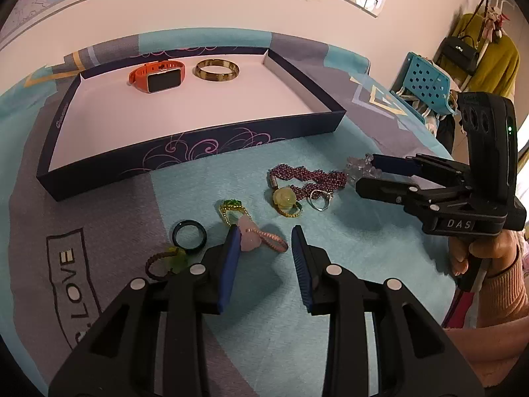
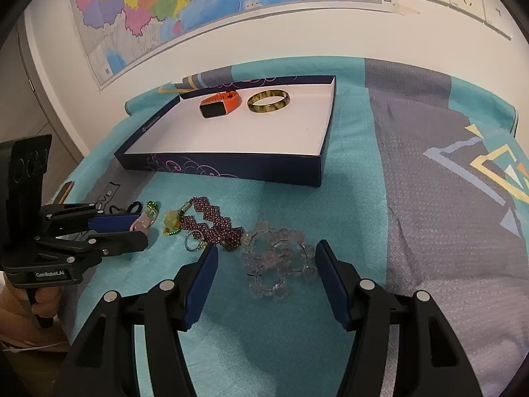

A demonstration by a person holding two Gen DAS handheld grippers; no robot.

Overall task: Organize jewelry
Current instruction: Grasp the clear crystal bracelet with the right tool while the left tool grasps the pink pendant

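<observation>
Jewelry lies spread on a table covered with a teal and grey patterned cloth [image 2: 429, 198]. Toward the far edge sits a shallow dark blue box [image 1: 198, 147] with a white floor; inside it, near its far wall, an orange smartwatch [image 1: 157, 75] lies just beside an amber bangle [image 1: 216, 70], the two apart.

Nearer the front edge, loose pieces lie on the cloth: a dark ring [image 1: 189, 232], a green braided ring [image 1: 165, 261], a green-stoned gold ring [image 1: 233, 211], a pink flower ring [image 1: 256, 238], a yellow flower ring [image 1: 286, 200], a silver ring [image 1: 319, 198], a purple beaded bracelet [image 2: 215, 223] and a clear crystal bracelet [image 2: 279, 263].

The left claw [image 1: 266, 231] has its blue pads spread apart, with the pink flower ring between them, by the left pad. The right claw [image 2: 267, 248] is likewise parted wide, its pads flanking the clear crystal bracelet without closing on it.
</observation>
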